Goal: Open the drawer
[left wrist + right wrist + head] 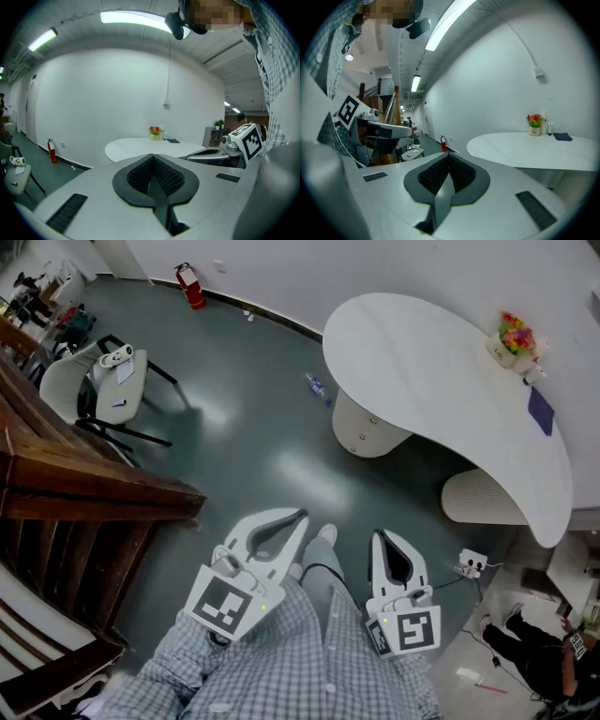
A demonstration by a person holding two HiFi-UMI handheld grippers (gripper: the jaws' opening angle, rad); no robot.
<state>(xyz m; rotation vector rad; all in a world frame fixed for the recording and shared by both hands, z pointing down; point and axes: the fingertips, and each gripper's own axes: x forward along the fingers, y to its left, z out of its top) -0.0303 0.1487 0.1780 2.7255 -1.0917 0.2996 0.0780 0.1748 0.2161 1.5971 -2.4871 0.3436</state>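
No drawer shows in any view. In the head view both grippers are held side by side above the person's legs and the green floor. My left gripper (300,516) has its jaws together with nothing between them; in its own view the left gripper (152,157) points level toward a white wall. My right gripper (382,536) is shut and empty too, and in its own view the right gripper (449,155) faces the same wall. Each gripper's marker cube appears at the edge of the other's view.
A curved white table (441,371) stands ahead on the right with a flower pot (514,338) and a dark blue cloth (541,411). Left are a wooden staircase (66,502) and a white chair (98,385). A fire extinguisher (191,285) and a bottle (317,387) sit on the floor.
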